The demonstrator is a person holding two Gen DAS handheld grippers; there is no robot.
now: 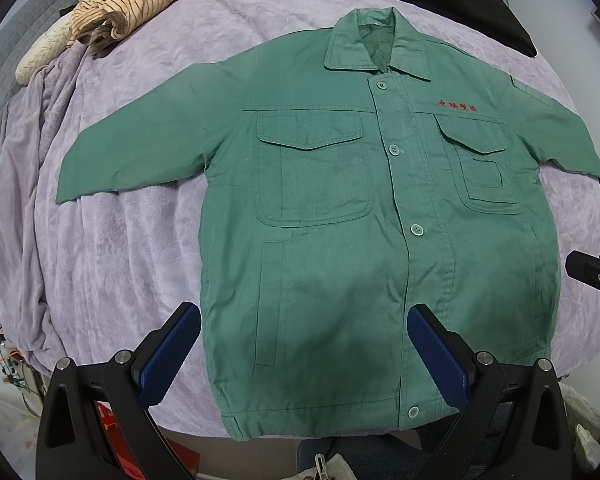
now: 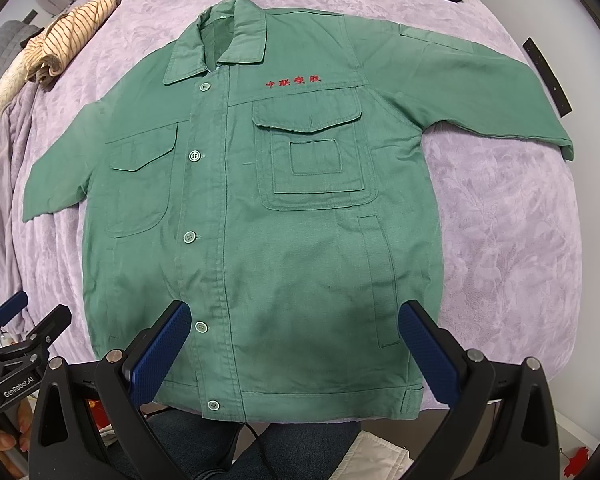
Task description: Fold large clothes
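Green jacket lying flat, buttoned, front up, on the purple blanket.
Left gripper and right gripper are both hovering spread wide over the jacket's hem, gripping nothing.

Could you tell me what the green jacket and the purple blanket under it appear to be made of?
The green jacket looks like matte woven cotton twill, judging by its visible weave and crisp stitched seams. The purple blanket seems plush fleece or velour, with a soft sheen and embossed pattern.
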